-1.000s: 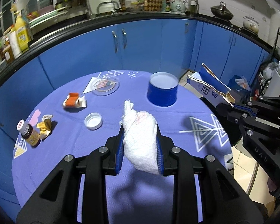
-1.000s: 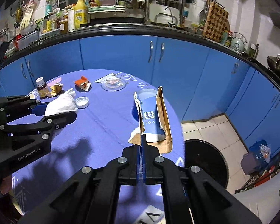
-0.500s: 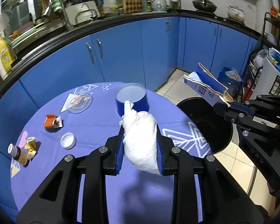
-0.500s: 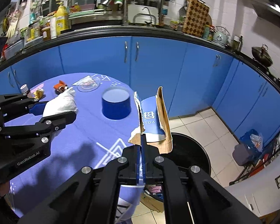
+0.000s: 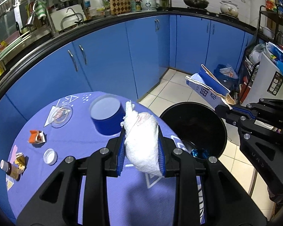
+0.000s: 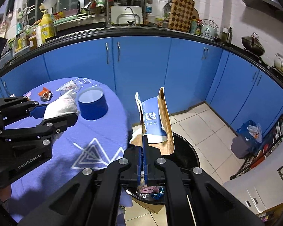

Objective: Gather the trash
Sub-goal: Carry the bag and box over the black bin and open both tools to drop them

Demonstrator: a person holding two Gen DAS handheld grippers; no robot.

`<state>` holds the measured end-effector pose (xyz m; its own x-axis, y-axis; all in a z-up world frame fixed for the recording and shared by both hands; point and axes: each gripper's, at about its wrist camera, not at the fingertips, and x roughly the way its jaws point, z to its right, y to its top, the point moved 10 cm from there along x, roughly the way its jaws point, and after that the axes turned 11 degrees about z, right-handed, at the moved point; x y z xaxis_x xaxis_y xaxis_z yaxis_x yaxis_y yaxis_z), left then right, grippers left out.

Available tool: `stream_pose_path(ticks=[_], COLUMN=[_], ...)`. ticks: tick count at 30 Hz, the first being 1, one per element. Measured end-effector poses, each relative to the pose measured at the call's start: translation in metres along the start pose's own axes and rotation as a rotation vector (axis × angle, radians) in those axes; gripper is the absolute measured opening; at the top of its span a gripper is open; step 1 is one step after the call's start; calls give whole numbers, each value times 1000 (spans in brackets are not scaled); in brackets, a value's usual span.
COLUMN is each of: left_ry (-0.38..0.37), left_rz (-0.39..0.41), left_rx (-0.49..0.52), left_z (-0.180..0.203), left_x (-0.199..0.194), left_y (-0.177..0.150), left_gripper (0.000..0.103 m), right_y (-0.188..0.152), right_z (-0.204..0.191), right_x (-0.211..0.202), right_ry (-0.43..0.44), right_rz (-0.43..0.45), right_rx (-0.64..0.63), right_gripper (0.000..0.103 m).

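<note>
From the left wrist camera, the left tongs (image 5: 141,143) are clenched on a crumpled white paper towel (image 5: 141,141), its blue pads pressing either side of the wad, which pokes up toward 12 o'clock. It hangs over the right edge of the round desk (image 5: 69,137) with its purple cloth. At 10 o'clock from the wad stands a blue round tub (image 5: 106,116), and farther left lie a clear dish (image 5: 61,115), an orange scrap of packaging (image 5: 36,136), a white cap (image 5: 50,156), a yellow wrapper (image 5: 19,160) and a small brown bottle (image 5: 9,168). At 2 o'clock a black bin (image 5: 194,124) sits on the tiled floor just beside the desk. Above its far rim the right tongs (image 5: 224,109) pinch a torn blue cardboard box (image 5: 207,88).

From the right wrist camera, the right tongs (image 6: 143,148) are closed tight on the lower edge of the torn blue cardboard box (image 6: 154,118), which stands upright toward 12 o'clock, with the black bin (image 6: 186,154) directly below. At 9 o'clock the left tongs (image 6: 60,111) grip the paper towel (image 6: 61,107) above the desk (image 6: 96,146), near the blue round tub (image 6: 93,106).
</note>
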<state>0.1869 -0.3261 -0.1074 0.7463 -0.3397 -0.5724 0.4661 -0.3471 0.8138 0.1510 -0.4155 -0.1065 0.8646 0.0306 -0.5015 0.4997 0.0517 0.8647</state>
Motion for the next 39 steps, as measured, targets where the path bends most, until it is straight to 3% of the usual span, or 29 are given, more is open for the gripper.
stream_pose_path(ticks=[21,39], left_ry=[-46,-48], left_rz=[-16,-28], left_rx=[30,34], left_z=[38,45], left_x=[46,62], left_y=[15,19], left_gripper=[30,30], right_y=[-7,-8], right_z=[40,52], right_x=[26,39], right_ry=[-28,-13], right_rz=[-15,-30], right_rx=[68,104], right_gripper=[2,2])
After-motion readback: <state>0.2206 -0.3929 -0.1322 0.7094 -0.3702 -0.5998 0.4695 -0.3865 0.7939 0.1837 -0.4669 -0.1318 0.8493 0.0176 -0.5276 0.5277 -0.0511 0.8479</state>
